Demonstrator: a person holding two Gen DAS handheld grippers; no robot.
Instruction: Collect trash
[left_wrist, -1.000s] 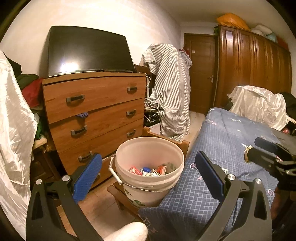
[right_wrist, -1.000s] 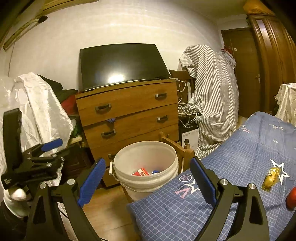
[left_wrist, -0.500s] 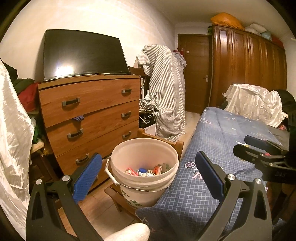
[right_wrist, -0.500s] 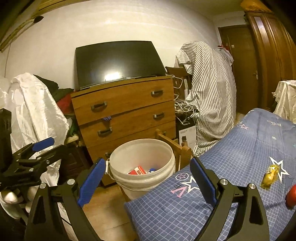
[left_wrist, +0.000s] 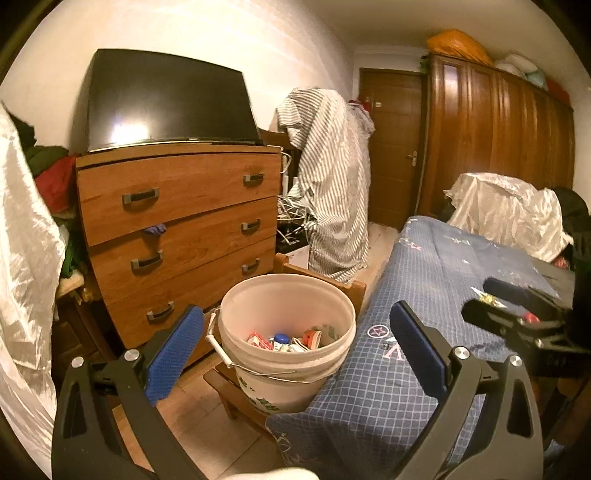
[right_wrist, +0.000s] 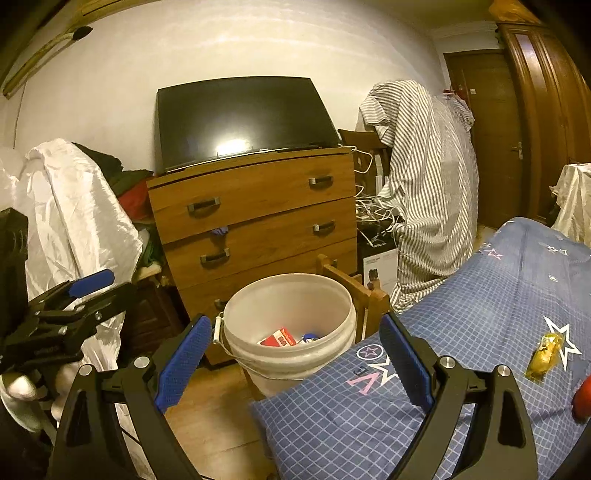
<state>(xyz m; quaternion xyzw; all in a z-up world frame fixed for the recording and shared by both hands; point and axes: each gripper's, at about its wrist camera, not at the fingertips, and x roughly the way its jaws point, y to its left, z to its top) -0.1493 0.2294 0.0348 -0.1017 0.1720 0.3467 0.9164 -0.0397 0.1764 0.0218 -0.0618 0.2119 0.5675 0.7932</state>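
You are holding both grippers empty, jaws spread wide: the left gripper (left_wrist: 295, 358) and the right gripper (right_wrist: 295, 354) are each framing the white bucket (right_wrist: 258, 306), which is sitting on a low wooden stool (left_wrist: 354, 286) against the near corner of the blue checked bedcover (right_wrist: 461, 332). Over the last second you are drawing both tools back and swinging slightly, so the bucket is sliding toward the middle of both views and more of the bed is opening up. That suggests the last drop is done and you are turning for the next piece.

The bucket is already holding red packets and a blue cap (left_wrist: 282, 338). A yellow wrapper (right_wrist: 546, 354) is lying near the bedcover's right edge, beside something red (right_wrist: 583, 398), possibly more trash, cut off at the frame. Beyond, the dresser (right_wrist: 258, 206) and television (right_wrist: 240, 118) are standing unchanged.
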